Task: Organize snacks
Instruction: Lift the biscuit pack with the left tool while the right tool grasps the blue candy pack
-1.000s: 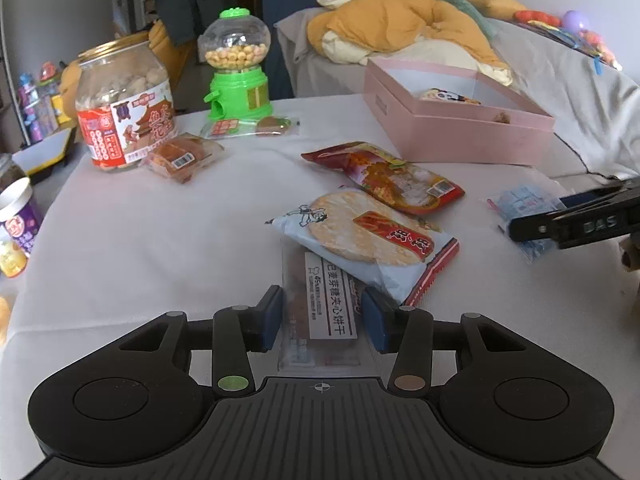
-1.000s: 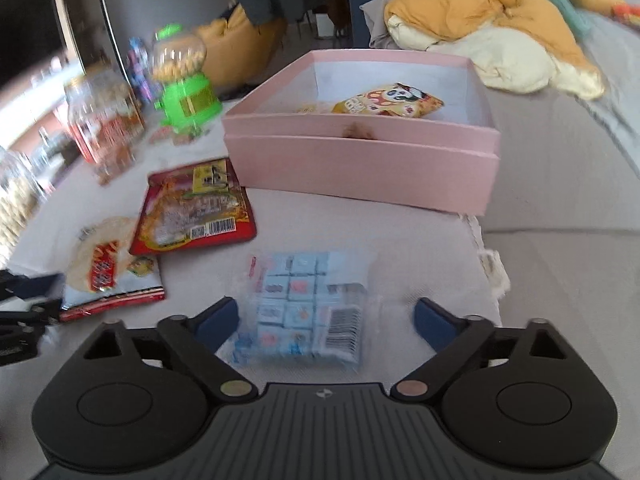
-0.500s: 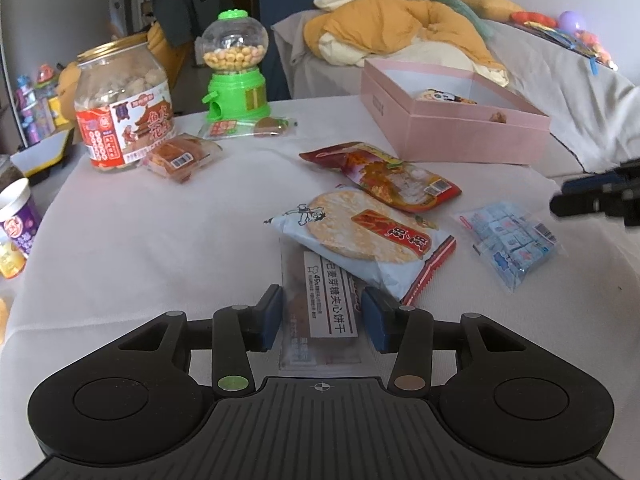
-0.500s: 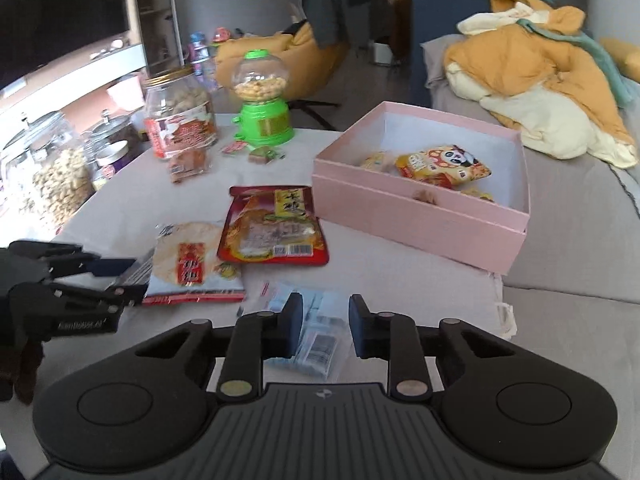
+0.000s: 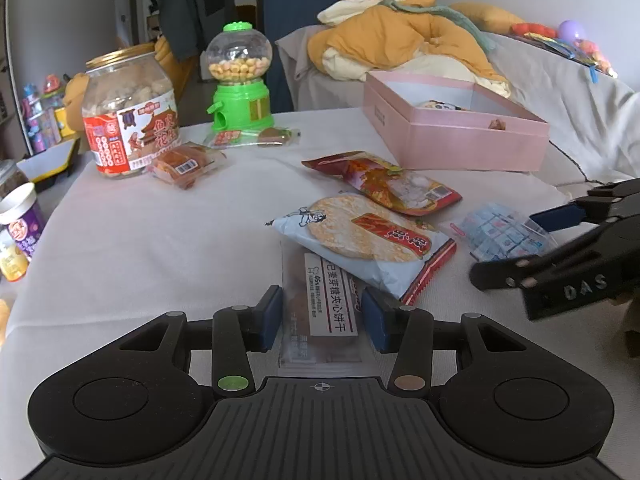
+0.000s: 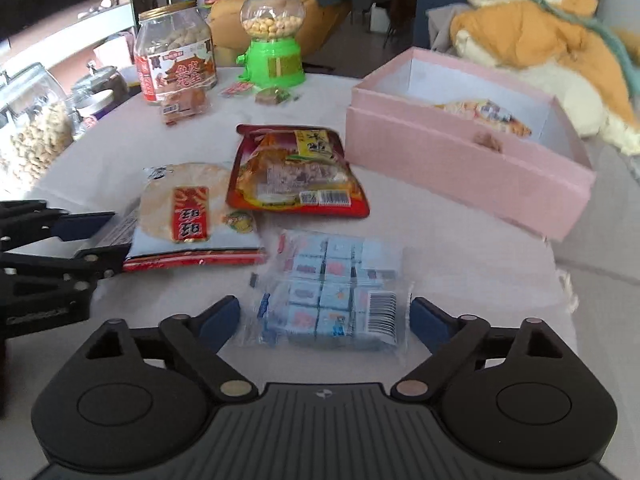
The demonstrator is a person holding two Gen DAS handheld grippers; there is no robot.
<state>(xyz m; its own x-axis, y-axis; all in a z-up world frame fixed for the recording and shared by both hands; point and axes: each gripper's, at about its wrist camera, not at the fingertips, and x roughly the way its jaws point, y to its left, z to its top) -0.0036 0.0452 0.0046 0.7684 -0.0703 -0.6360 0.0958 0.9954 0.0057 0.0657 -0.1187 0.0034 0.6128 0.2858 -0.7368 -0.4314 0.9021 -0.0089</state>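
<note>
White-clothed tabletop (image 5: 140, 240), cluttered living room behind. Left view: left gripper (image 5: 322, 318) fingers part-open, straddling the flat biscuit pack (image 5: 326, 312), no contact seen. Thin, brittle; pinch long edges lightly. Right view: right gripper (image 6: 325, 320) spread wide around the candy bag (image 6: 334, 296), not closed. Soft, crinkly, slippery; squeeze mid-bag. Pink box (image 6: 460, 160) well apart.

White-clothed table (image 5: 140, 240), grey-covered sofa (image 5: 560, 92) with orange blanket (image 5: 400, 40), dark blue cabinet (image 5: 288, 4), grey walls (image 5: 60, 12), soft daylight
</note>
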